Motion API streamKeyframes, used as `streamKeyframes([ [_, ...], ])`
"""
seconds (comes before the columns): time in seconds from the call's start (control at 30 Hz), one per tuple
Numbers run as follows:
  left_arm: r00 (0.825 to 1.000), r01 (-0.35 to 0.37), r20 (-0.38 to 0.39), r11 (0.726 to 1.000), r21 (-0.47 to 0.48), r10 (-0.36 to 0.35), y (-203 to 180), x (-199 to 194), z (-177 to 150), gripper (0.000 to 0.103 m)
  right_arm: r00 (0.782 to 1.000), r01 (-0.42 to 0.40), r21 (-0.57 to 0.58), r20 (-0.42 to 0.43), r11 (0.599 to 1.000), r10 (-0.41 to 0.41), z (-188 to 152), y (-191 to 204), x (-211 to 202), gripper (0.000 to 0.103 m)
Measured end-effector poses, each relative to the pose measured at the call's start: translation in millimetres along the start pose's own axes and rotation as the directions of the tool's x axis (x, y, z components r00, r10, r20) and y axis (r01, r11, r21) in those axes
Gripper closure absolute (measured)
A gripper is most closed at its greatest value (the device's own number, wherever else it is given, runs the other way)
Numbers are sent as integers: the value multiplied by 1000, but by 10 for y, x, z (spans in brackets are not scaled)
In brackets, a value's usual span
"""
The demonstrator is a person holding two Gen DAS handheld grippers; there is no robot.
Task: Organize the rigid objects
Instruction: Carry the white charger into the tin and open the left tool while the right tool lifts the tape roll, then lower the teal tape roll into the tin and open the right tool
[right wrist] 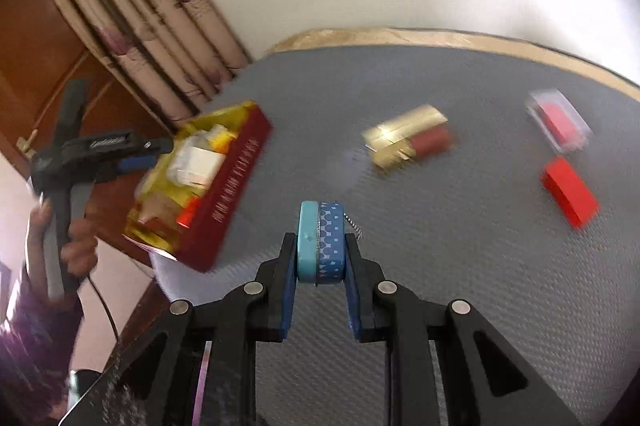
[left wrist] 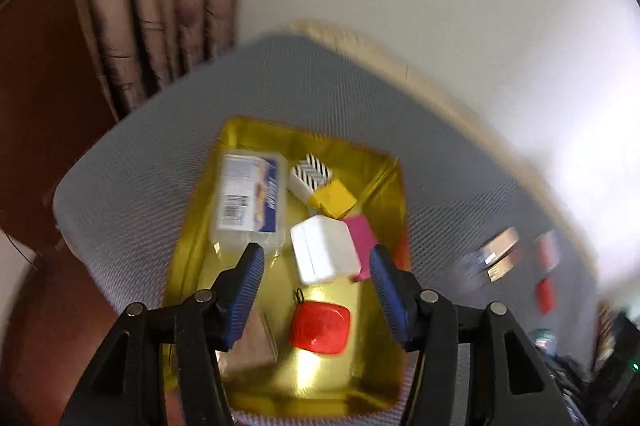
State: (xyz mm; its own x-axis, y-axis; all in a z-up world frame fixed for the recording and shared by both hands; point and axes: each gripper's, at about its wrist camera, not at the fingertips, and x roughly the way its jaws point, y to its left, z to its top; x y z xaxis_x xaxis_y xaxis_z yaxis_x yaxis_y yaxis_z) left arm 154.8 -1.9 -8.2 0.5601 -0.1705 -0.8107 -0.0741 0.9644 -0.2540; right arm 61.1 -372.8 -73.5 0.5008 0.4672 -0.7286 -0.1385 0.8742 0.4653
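Note:
A shallow box (left wrist: pixel 320 378) with a gold lining and red outer walls (right wrist: pixel 236 182) sits at the left edge of the grey mat. In it lie a clear labelled case (left wrist: pixel 250 198), a striped white box (left wrist: pixel 310 174), a yellow box (left wrist: pixel 334 198), a white box (left wrist: pixel 324 250), a pink box (left wrist: pixel 362 238) and a red rounded tin (left wrist: pixel 320 326). My left gripper (left wrist: pixel 316 254) hovers open above the box, its pads touching nothing. The right wrist view shows the left gripper (right wrist: pixel 154 152) over the box. My right gripper (right wrist: pixel 320 242) is shut on a teal and blue round tin (right wrist: pixel 320 242) with a bead chain, above the mat.
Loose on the grey mat (right wrist: pixel 440 266) lie a gold and red box (right wrist: pixel 408 140), a clear case with a red insert (right wrist: pixel 560 122) and a red block (right wrist: pixel 570 192). A curtain (right wrist: pixel 152 26) and wooden panelling stand behind the table's left corner. A person's hand (right wrist: pixel 78 238) holds the left tool.

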Motion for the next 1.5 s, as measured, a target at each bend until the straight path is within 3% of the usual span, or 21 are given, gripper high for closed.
streamKeyframes([
  [0.07, 996, -4, 85, 999, -51, 8, 137, -323, -192, 46, 999, -43, -21, 2, 999, 43, 163, 203, 65, 83],
  [0.13, 990, -47, 134, 998, -45, 52, 230, -525, -387, 44, 996, -86, -44, -1, 995, 86, 351, 434, 180, 83],
  [0.23, 983, -108, 150, 994, -19, 110, 304, -621, -637, 42, 989, -147, -74, -24, 986, 146, 628, 782, 444, 83],
  [0.3, 979, -113, 168, 993, -40, 119, 384, -653, -771, 42, 987, -161, -90, -40, 983, 158, 761, 972, 626, 83],
  [0.53, 971, -110, 201, 987, -114, 131, 612, -615, -835, 42, 989, -118, -133, -108, 984, 104, 1099, 1375, 1360, 83],
  [0.73, 980, -137, 127, 985, -108, 150, 713, -415, -835, 42, 990, -69, -119, -128, 990, 54, 1248, 1367, 1730, 83],
  [0.9, 972, -176, 142, 981, -75, 186, 663, -399, -850, 42, 989, -39, -113, -145, 993, 22, 1266, 1313, 1930, 82],
  [1.17, 981, -173, 83, 983, -67, 178, 673, -298, -846, 42, 988, -24, -114, -153, 993, 6, 1286, 1308, 2086, 80],
  [1.37, 978, -179, 93, 980, -82, 186, 694, -322, -849, 42, 993, -29, -90, -114, 996, 18, 1316, 1298, 1982, 79],
  [1.43, 974, -186, 114, 980, -74, 193, 673, -367, -852, 42, 998, -37, -76, -55, 996, 33, 1240, 1262, 1740, 73],
  [1.5, 969, -200, 137, 978, -56, 206, 628, -407, -863, 42, 1000, -21, -55, 8, 998, 22, 1071, 1163, 1453, 50],
])
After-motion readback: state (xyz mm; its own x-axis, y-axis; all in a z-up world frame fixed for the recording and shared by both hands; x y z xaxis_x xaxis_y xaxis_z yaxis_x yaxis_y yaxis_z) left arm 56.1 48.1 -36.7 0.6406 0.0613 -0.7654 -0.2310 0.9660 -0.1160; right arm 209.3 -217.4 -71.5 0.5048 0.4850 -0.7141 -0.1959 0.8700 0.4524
